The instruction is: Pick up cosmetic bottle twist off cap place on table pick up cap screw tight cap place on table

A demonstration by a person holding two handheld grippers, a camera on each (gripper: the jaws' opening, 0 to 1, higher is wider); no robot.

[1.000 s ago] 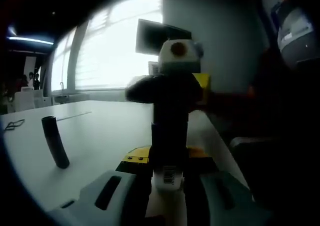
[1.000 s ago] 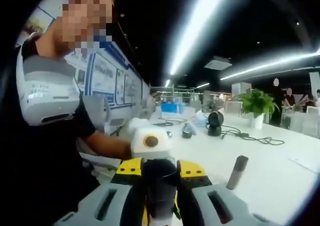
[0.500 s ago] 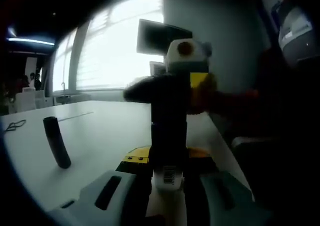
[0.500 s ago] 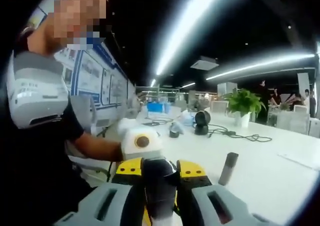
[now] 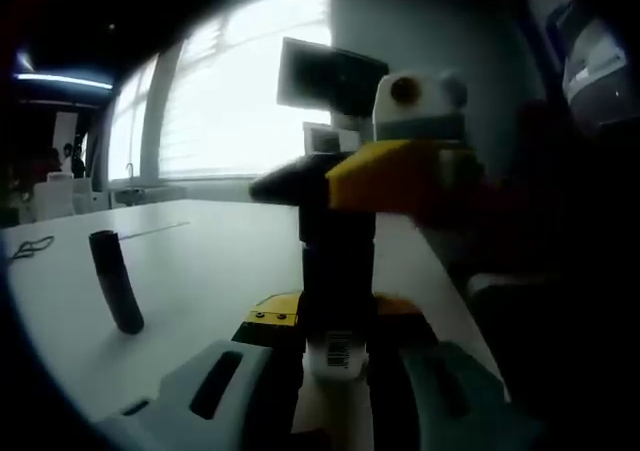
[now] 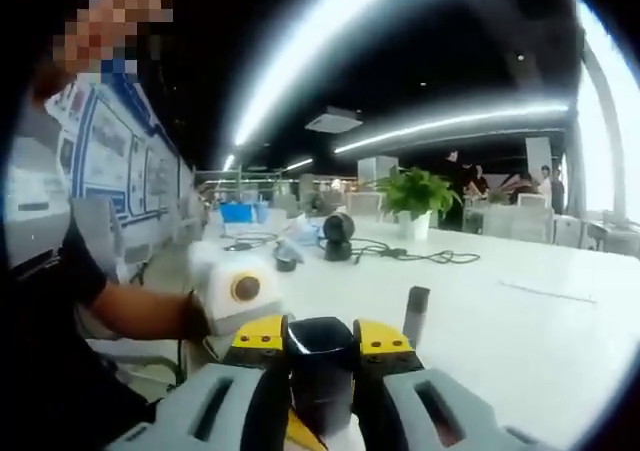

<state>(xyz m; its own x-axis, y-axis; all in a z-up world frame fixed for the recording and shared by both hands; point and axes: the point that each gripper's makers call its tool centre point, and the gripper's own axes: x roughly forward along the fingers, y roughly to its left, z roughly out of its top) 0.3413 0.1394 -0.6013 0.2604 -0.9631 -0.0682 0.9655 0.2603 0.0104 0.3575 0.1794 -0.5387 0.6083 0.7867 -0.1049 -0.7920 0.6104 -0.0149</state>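
Bottle point(image 5: 338, 271) stood upright between the jaws of my left gripper point(image 5: 335, 366), which pinched its lower body, label end near the camera. It was held in the air above the white table point(image 5: 190, 271), not resting on it. Its long axis ran up along the left jaws, and its dark cap point(image 6: 320, 346) pointed straight into my right gripper point(image 6: 322, 391), whose yellow-tipped jaws were pressed on the cap from both sides. So the two grippers met on one line, the right one across the top of the bottle, and I judged that the twist had to turn around this axis. A separate dark cylinder point(image 5: 117, 283) stood tilted on the table, well apart to the left. A potted plant point(image 6: 415, 196) stood at the far side.
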